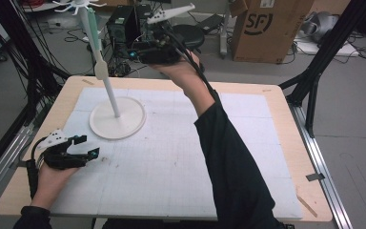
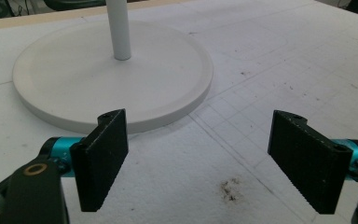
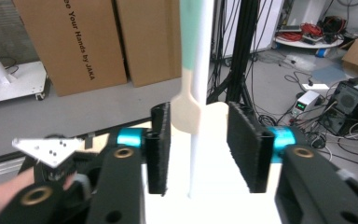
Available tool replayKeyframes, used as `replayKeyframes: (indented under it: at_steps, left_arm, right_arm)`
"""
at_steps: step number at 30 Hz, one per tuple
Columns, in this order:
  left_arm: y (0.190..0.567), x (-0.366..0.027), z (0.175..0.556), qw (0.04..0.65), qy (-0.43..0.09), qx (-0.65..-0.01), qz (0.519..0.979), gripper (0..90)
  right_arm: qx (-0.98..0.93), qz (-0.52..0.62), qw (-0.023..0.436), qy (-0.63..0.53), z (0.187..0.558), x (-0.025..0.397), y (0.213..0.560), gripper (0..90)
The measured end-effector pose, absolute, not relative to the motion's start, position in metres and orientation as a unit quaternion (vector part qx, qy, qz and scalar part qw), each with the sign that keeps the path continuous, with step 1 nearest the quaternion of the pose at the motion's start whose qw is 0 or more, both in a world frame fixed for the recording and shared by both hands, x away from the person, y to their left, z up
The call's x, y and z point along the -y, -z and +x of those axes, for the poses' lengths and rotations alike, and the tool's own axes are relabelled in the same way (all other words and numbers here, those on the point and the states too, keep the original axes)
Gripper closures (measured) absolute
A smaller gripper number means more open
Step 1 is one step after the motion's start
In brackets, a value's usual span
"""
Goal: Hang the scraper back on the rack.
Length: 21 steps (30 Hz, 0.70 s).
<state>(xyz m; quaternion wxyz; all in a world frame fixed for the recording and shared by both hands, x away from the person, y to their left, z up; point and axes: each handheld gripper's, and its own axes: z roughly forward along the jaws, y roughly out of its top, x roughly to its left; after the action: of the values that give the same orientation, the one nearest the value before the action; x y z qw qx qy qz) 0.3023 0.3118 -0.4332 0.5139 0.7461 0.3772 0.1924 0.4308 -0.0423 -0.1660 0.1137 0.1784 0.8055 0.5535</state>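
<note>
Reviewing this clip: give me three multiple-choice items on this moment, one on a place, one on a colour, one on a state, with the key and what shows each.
1. Where does the white stand's round base sit?
A. on the left half of the white mat
B. at the mat's right edge
C. on the floor

2. What colour is the upper part of the utensil hanging on the stand?
A. red
B. pale green
C. black

3. How is the left gripper?
A. shut on the pole
B. shut on nothing
C. open, holding nothing

Key: 1 A, the high view shows the base left of centre on the mat. 2 B, pale green above a cream end. 3 C, its fingers stand wide apart over bare mat.
</note>
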Motion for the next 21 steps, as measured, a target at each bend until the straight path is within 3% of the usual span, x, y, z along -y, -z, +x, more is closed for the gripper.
replayKeyframes:
  at_steps: [16,21]
  left_arm:
    - [0.433,-0.315,0.303,0.512,-0.199,-0.386,0.741,20.4]
    - [0.433,-0.315,0.303,0.511,-0.201,-0.388,0.74,20.4]
  right_arm:
    - [-0.789,0.232,0.147,-0.55,0.383,0.178,0.26,29.5]
    - [-0.781,0.259,0.149,-0.548,0.37,0.213,0.294,25.1]
